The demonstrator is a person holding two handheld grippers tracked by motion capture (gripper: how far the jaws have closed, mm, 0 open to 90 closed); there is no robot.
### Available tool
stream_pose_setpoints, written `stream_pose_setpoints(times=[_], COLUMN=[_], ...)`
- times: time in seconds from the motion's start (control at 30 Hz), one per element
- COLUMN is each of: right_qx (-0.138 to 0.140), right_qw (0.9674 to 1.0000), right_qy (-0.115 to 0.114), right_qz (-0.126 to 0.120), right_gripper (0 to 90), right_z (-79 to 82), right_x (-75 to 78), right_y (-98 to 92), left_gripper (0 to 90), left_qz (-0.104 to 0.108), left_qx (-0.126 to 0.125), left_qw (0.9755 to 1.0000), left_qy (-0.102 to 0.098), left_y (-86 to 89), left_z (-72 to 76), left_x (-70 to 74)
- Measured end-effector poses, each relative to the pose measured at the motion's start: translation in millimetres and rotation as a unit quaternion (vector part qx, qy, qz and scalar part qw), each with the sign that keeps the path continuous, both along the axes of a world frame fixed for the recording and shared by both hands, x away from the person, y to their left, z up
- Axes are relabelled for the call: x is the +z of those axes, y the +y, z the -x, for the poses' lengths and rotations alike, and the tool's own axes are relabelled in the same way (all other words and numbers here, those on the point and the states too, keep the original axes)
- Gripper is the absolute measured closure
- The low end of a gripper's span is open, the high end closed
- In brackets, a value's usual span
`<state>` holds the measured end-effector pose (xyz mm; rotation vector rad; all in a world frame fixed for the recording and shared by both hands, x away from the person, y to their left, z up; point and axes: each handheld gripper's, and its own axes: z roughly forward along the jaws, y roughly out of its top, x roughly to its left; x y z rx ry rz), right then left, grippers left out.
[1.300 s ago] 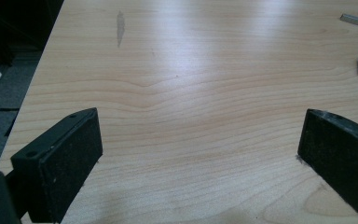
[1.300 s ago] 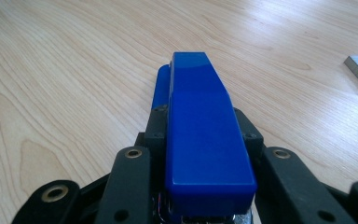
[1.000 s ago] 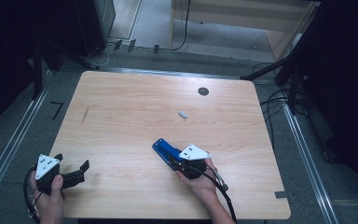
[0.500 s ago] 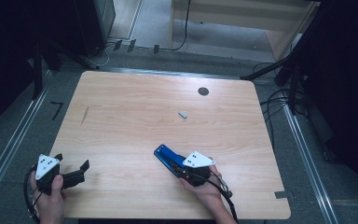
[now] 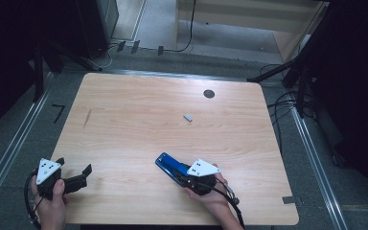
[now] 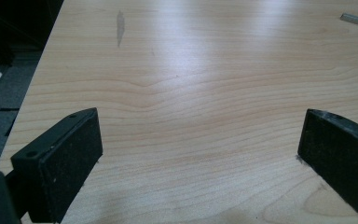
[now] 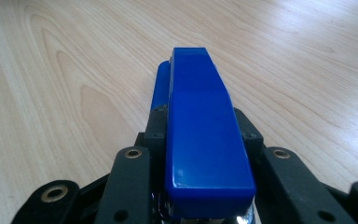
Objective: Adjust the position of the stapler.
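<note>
High view: right claw (image 5: 175,168) grips blue stapler (image 5: 168,165), low over table (image 5: 139,120). Left claw (image 5: 79,178) open, empty. Pickup done; use or placement remains.

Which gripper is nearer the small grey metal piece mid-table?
Right. The right gripper, shut on the blue stapler, sits below the small grey metal piece; the left gripper waits at the near-left corner.

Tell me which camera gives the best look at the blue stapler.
The right gripper view: the blue stapler sits close up and sharp there, clamped between the right gripper and its black jaws. The high view shows the stapler small, near the table front edge, partly covered by the gripper's grey plate.
</note>
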<state>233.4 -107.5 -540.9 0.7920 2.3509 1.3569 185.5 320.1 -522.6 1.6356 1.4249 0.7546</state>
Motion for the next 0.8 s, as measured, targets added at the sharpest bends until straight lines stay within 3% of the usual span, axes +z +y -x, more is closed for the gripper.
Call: stream_pose_setpoints(times=[0.33, 0.6, 0.8], right_qx=[0.035, 0.036, 0.017], right_qw=[0.9994, 0.9993, 0.9989], right_qy=[-0.004, 0.009, 0.022], right_qz=[0.004, -0.006, -0.039], right_gripper=[67.5, 66.8, 45.4], right_z=[7.7, 5.8, 7.1], right_x=[-0.6, -0.7, 1.2], right_y=[0.9, 0.3, -6.2], left_gripper=[0.0, 0.0, 0.0], left_qz=[0.003, 0.003, 0.0], left_qx=[-0.002, -0.001, -0.002], left_qw=[1.0, 1.0, 1.0], left_qy=[0.001, 0.0, 0.002], left_y=[0.6, 0.4, -0.6], left_z=[0.1, 0.0, 0.3], left_x=[0.1, 0.0, 0.1])
